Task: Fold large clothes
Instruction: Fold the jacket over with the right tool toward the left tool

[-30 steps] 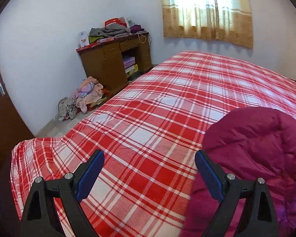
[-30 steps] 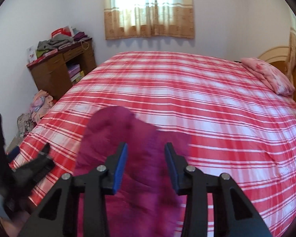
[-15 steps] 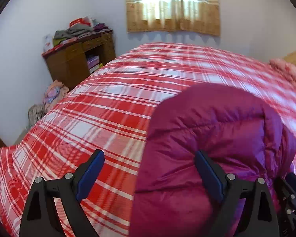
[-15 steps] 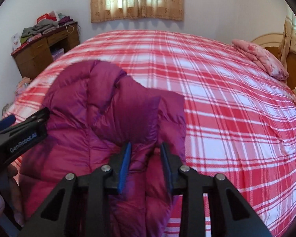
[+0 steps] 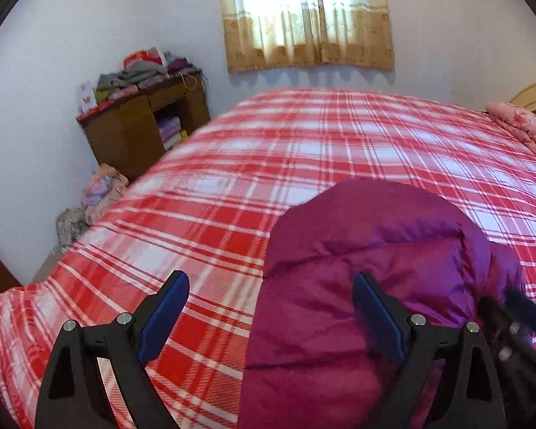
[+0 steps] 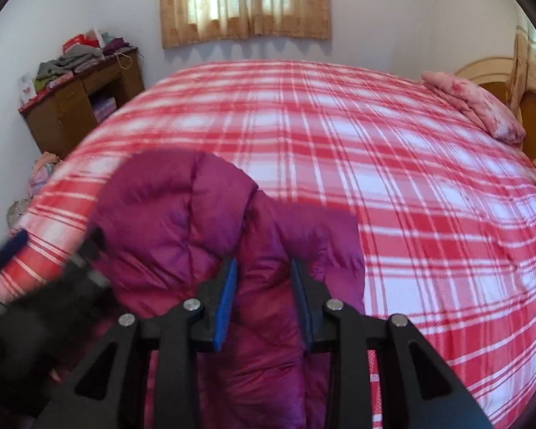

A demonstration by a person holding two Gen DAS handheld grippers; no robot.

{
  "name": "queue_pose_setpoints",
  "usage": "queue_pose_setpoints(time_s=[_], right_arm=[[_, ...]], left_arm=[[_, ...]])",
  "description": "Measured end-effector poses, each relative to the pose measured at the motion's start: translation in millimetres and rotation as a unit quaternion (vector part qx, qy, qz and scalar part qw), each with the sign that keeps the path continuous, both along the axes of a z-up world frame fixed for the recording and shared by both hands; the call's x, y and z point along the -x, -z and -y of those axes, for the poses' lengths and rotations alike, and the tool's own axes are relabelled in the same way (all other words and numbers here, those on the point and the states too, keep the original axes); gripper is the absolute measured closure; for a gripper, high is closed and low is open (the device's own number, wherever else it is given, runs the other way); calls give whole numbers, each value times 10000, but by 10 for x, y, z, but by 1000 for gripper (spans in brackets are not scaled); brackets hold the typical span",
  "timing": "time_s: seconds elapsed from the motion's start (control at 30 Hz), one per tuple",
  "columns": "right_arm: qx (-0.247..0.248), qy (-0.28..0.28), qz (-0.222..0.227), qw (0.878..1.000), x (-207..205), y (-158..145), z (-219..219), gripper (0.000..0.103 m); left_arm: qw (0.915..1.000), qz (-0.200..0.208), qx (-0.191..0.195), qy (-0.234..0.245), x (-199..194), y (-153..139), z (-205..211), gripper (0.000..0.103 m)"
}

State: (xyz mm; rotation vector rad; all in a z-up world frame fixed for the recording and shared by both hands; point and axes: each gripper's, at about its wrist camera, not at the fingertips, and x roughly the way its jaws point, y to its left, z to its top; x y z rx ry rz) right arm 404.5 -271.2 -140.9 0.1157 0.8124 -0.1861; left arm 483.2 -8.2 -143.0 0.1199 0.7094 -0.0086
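Note:
A puffy purple down jacket (image 5: 375, 243) lies bunched on the near part of the red plaid bed (image 5: 303, 150). My left gripper (image 5: 271, 282) stands wide open over the jacket's left edge, its right pad above the fabric and its left pad above the bedspread. In the right wrist view, my right gripper (image 6: 263, 264) is shut on a raised fold of the jacket (image 6: 168, 214), with fabric filling the gap between the blue pads. The left gripper (image 6: 53, 261) shows blurred at that view's left edge. The right gripper (image 5: 511, 314) appears at the left view's right edge.
A pink pillow (image 6: 475, 107) lies at the bed's far right by the headboard. A wooden desk (image 5: 132, 132) piled with clothes stands against the left wall. A heap of clothes (image 5: 100, 189) sits on the floor beside it. A curtained window (image 5: 307, 18) is behind.
My left gripper swung right, bringing the jacket between its open fingers. My right gripper sank toward the bed with the jacket, and its jaws narrowed onto the fold.

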Motion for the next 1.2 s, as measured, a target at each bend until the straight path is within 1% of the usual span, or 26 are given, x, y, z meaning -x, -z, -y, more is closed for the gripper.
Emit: queue_pose_setpoints(time_s=[0.07, 0.1, 0.27, 0.43, 0.6, 0.87, 1.2], right_arm=[[64, -1, 60, 10000, 46, 139, 30, 70], [122, 0, 94, 9999, 65, 162, 40, 70], [10, 19, 282, 9996, 92, 245, 84, 70], [-64, 31, 391, 9992, 110, 333, 98, 70], [-186, 45, 406, 9990, 113, 391, 125, 70], [-296, 61, 382, 9988, 106, 449, 155, 70], [-289, 59, 297, 9991, 91, 478, 145, 70]], left_arm=[[9995, -272, 131, 50, -88, 137, 25, 9], [9993, -317, 177, 67, -103, 186, 40, 9], [9997, -185, 178, -3, -78, 330, 91, 9], [10000, -77, -31, -21, -53, 376, 187, 8], [9998, -38, -185, -5, -53, 409, 234, 8], [9998, -100, -164, -4, -63, 451, 231, 7], [9998, -146, -139, 10, -84, 486, 217, 7]])
